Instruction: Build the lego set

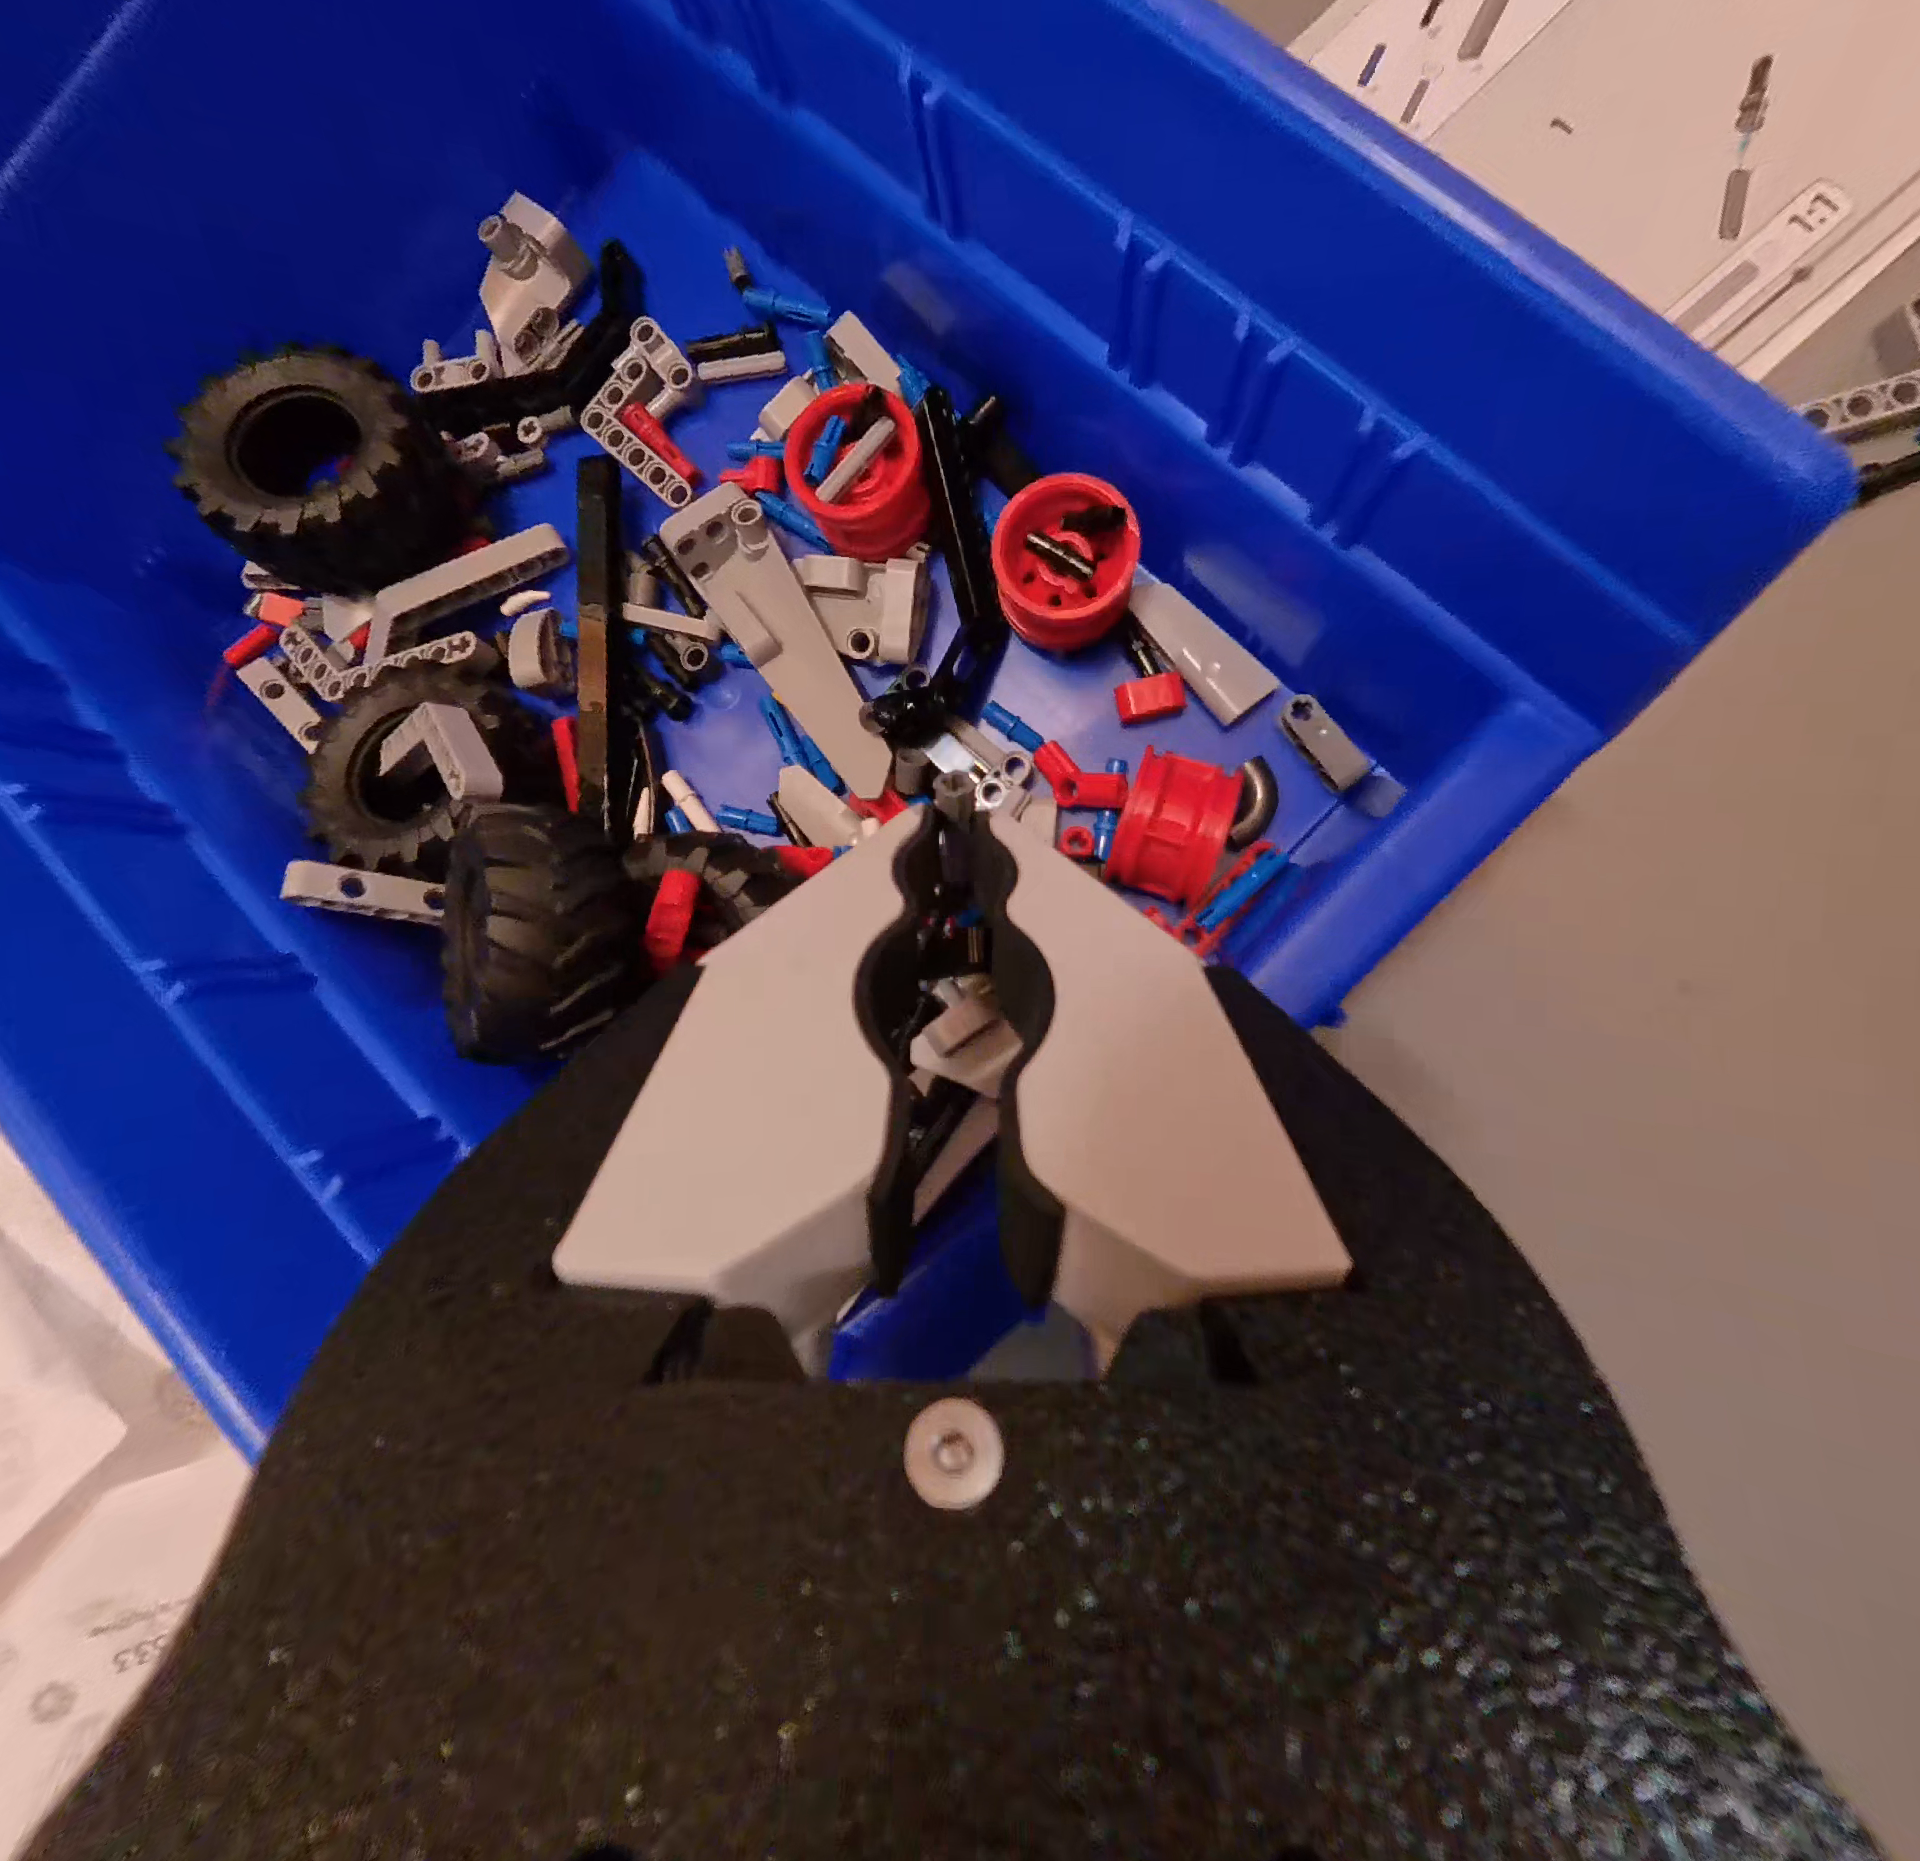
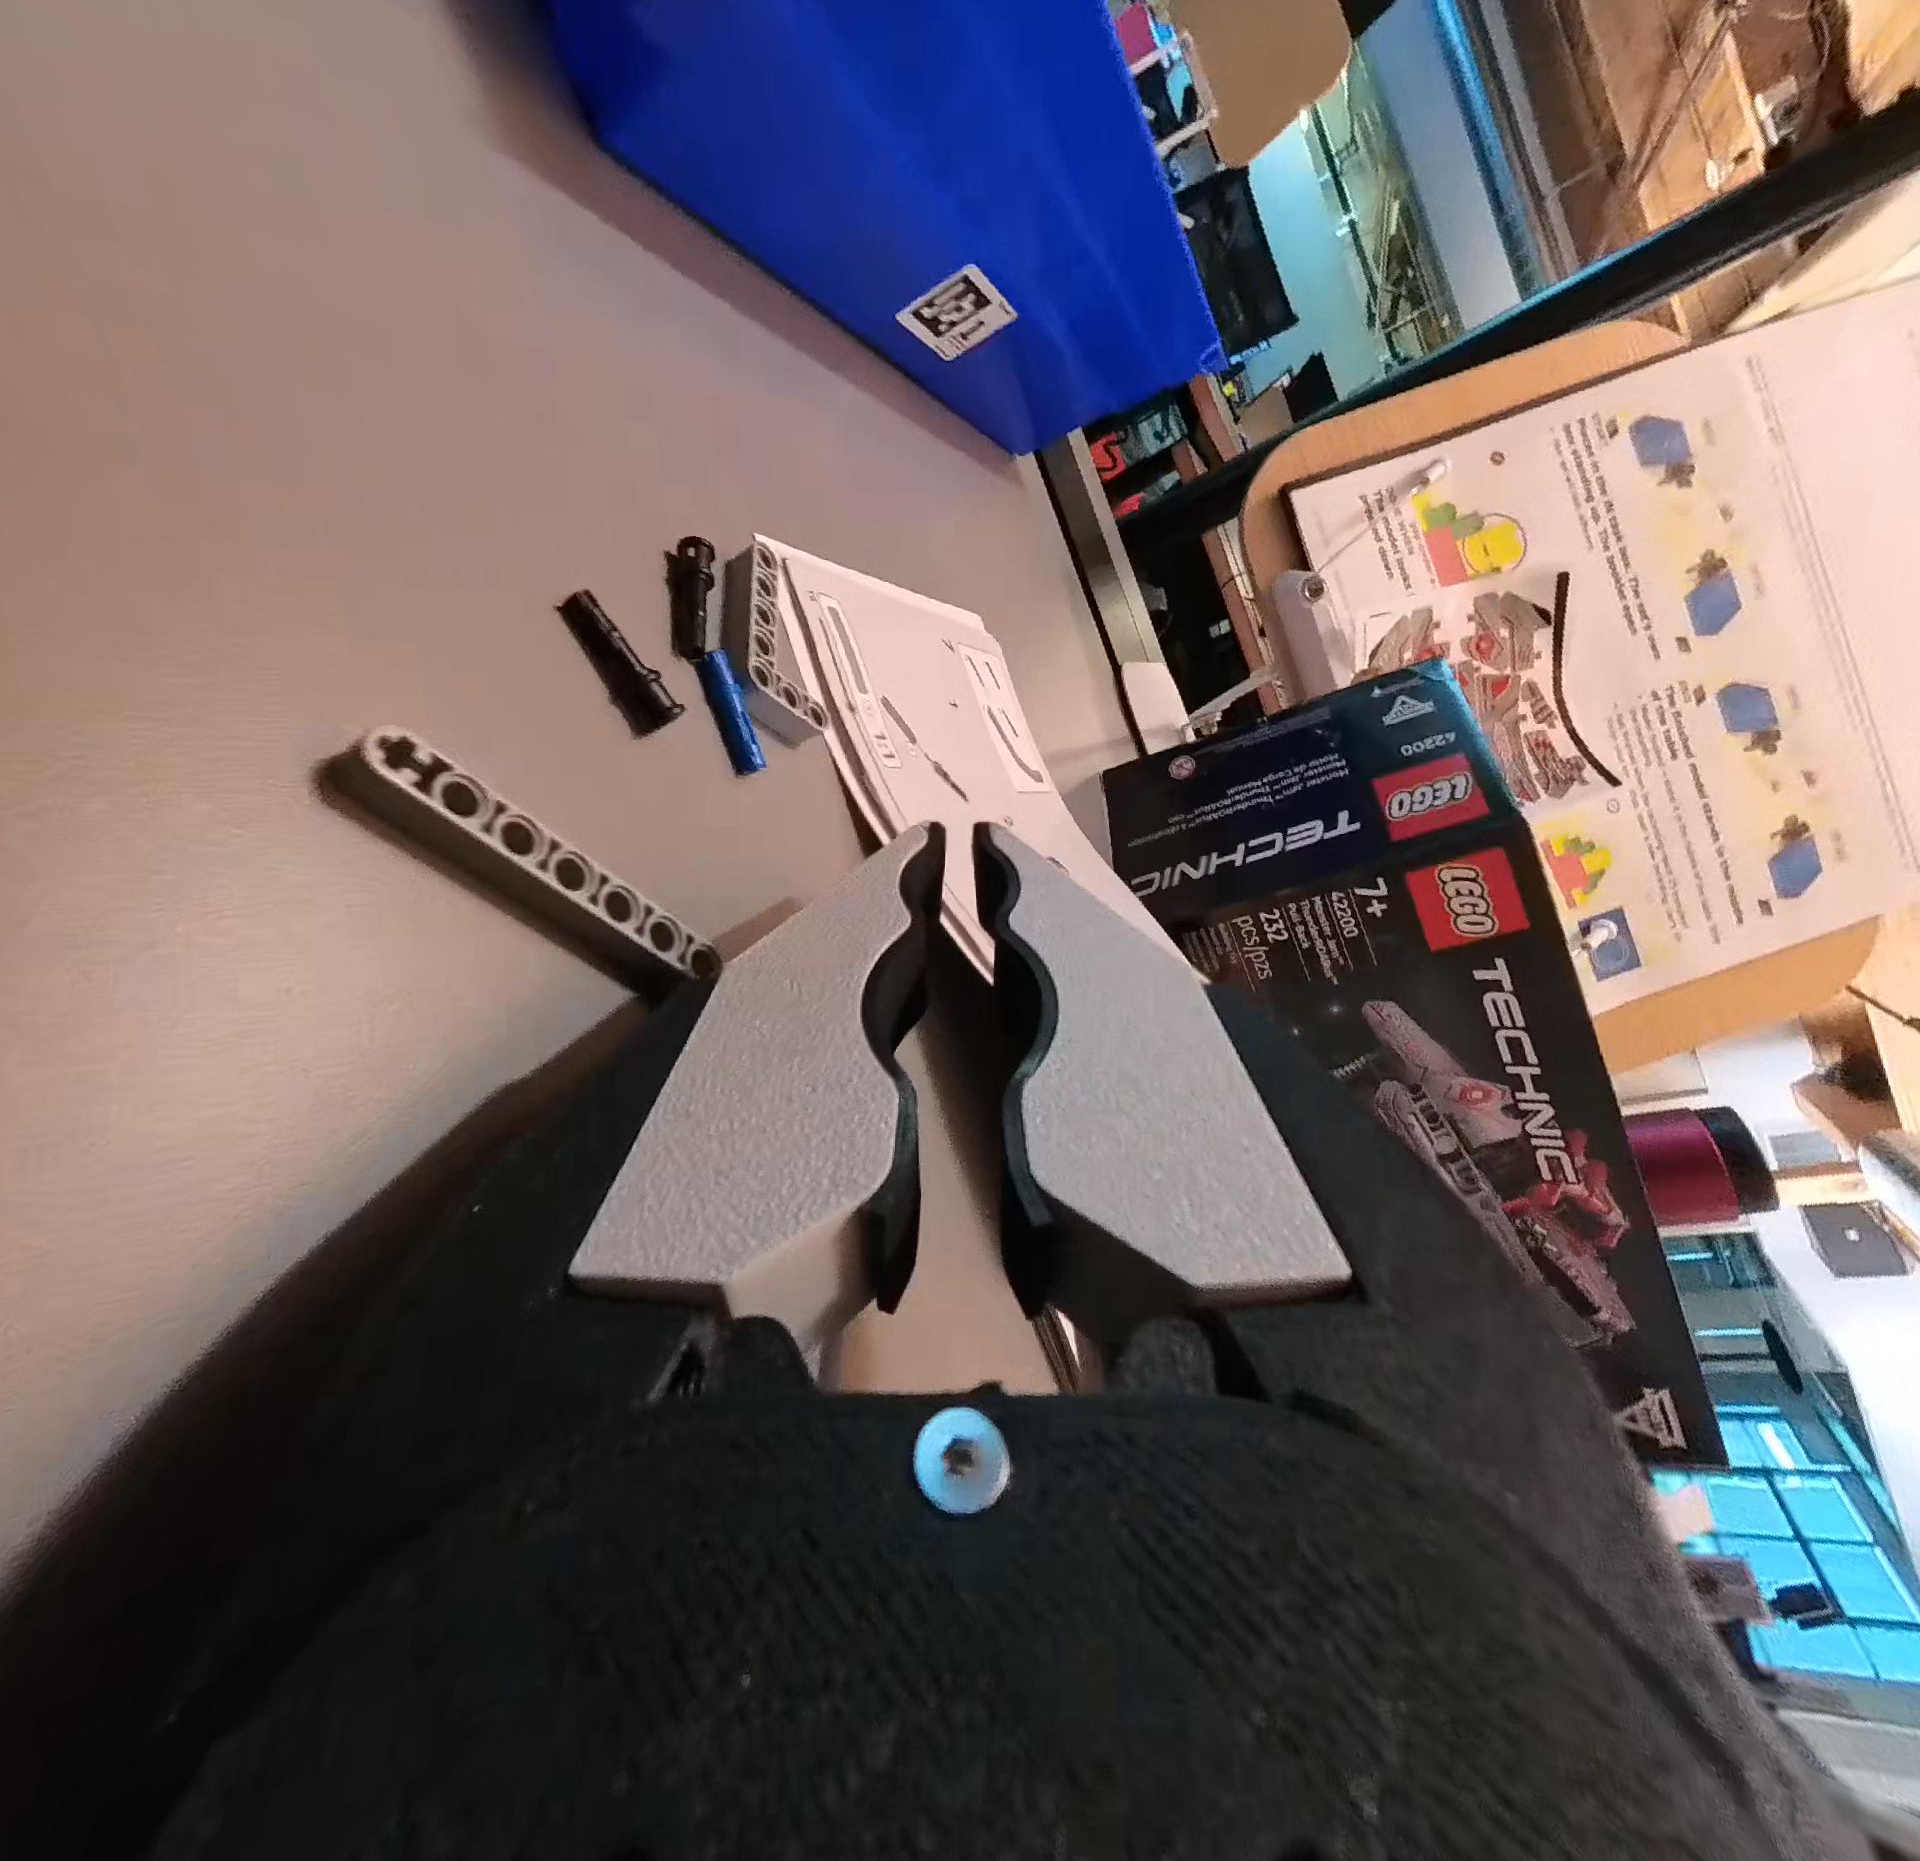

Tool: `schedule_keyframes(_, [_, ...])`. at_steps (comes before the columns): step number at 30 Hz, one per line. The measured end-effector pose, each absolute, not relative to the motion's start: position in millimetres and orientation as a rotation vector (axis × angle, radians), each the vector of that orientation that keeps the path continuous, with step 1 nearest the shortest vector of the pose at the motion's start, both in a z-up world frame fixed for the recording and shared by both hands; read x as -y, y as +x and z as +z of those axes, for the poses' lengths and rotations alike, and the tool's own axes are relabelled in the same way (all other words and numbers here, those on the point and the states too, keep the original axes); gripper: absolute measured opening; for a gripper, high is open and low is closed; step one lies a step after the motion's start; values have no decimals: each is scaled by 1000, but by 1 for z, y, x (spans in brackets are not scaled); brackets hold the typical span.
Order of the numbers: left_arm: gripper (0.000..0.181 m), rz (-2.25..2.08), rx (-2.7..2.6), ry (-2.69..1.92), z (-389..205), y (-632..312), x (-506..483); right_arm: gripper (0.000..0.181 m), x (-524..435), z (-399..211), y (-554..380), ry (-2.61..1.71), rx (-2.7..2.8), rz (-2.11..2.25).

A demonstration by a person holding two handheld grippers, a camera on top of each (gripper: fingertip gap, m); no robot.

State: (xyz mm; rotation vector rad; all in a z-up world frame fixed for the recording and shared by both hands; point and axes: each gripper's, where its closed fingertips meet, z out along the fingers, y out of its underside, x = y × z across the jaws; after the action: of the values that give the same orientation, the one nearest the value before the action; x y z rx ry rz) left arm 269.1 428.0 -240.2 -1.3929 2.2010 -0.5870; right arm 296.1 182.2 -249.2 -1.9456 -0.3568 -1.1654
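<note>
A blue bin point(image 1: 1195, 284) holds several loose lego parts: black tyres point(image 1: 301, 461), red wheel hubs point(image 1: 1065, 564), grey beams point(image 1: 468, 575), blue pins and black axles. My left gripper point(image 1: 954, 819) reaches into the bin's near right corner, its fingers closed on a small grey connector piece point(image 1: 954, 788) at the tips. My right gripper point(image 2: 958, 837) hovers over the table, its jaws nearly together with nothing between them. Ahead of it on the table lie a long grey beam point(image 2: 520, 845), two black pins point(image 2: 618, 663), a blue pin point(image 2: 732, 710) and a grey block point(image 2: 774, 658).
The instruction booklet point(image 2: 914, 710) lies beyond the right gripper and shows past the bin in the left wrist view point(image 1: 1621, 97). The lego box point(image 2: 1403, 980) stands at the right. The blue bin's outer wall point(image 2: 883, 149) is at the far end. A poster board point(image 2: 1662, 616) stands behind.
</note>
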Motion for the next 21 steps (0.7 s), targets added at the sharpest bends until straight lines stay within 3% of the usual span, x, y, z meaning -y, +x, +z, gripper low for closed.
schedule_keyframes(10, [5,-720,-2197,-1412,-214,286,-433,2,-185,-253,292,-1962,415,-1173])
schedule_keyframes(21, [9,-482,-2182,-1389,-209,359,-477,0,-185,-244,294,-1914,390,-1186])
